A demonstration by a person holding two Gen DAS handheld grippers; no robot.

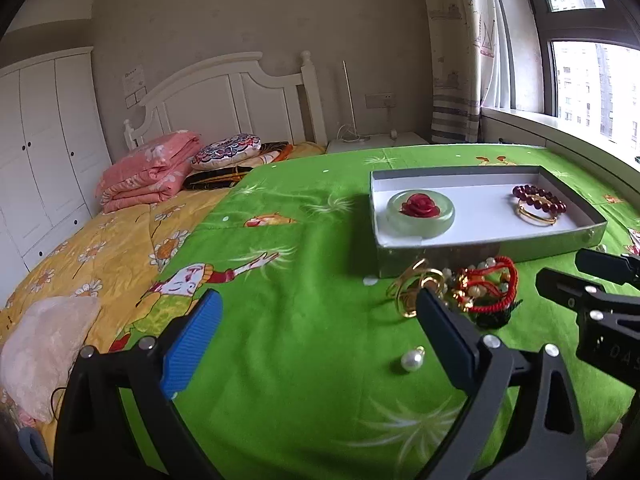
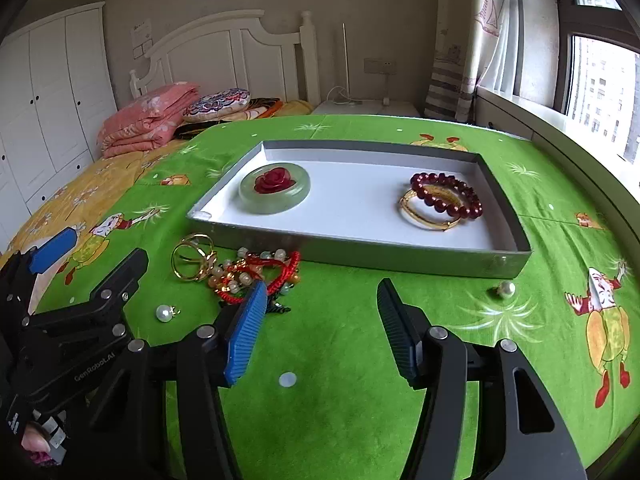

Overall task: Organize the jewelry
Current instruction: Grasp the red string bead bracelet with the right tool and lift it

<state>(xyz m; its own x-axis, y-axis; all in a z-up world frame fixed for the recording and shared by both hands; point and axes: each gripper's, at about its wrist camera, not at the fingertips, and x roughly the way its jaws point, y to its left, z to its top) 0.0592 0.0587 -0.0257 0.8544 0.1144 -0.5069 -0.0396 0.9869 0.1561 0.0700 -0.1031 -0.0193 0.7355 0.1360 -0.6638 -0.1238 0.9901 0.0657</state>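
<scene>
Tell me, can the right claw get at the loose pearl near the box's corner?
Probably yes: the right claw is open, and only bare green blanket lies between it and the pearl beside the grey box.

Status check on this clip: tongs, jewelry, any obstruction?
Left tongs open, empty. Right tongs open, empty. Tangled pile and two pearls outside the box. Nothing blocking.

The bed [image 2: 340, 360] is covered by a green blanket [image 2: 360, 420], on which a grey tray [image 2: 400, 258], tangled bracelets [image 2: 256, 276] and two pearls [image 2: 164, 313] are laid.
</scene>
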